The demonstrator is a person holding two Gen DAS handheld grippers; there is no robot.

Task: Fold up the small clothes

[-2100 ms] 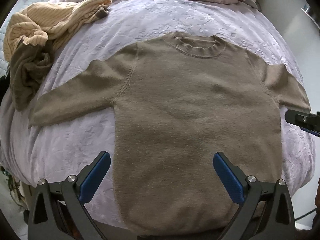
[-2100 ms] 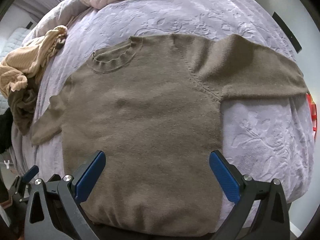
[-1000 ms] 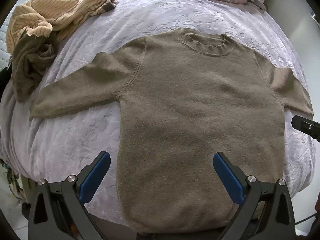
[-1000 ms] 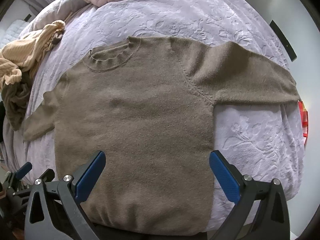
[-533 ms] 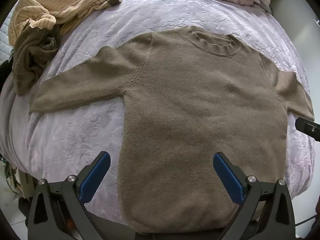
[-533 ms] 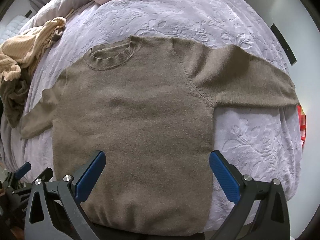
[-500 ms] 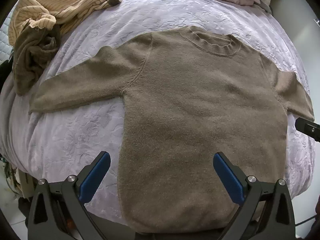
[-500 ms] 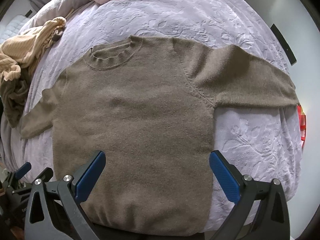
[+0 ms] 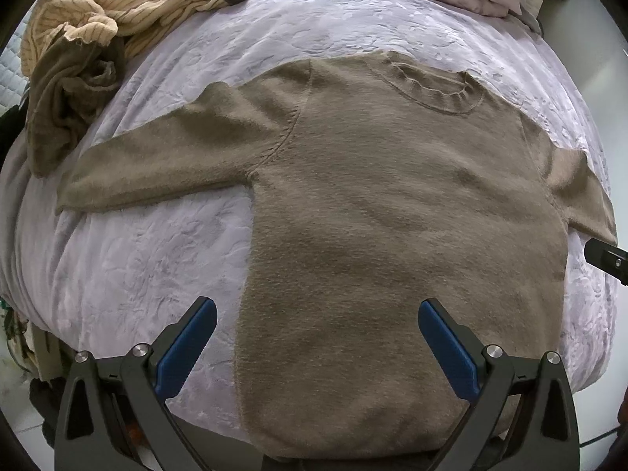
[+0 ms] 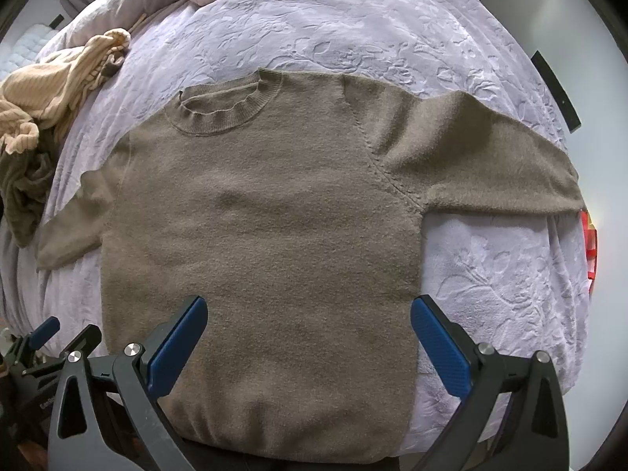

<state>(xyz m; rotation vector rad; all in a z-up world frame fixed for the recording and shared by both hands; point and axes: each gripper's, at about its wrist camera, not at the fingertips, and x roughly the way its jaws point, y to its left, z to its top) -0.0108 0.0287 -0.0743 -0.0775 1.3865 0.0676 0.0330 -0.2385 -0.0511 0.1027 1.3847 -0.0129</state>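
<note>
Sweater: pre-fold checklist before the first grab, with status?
1. Sweater spread flat, front up, collar far from the cameras: ok.
2. Both sleeves out to the sides, left sleeve, right sleeve: ok.
3. Left tongs open, holding nothing: ok.
4. Right tongs open, holding nothing: ok.
5. Clothes pile apart from the left sleeve: ok, though close to the cuff.
6. Hem flat at the near bed edge: cannot tell, it runs out of view below the tongs.
</note>
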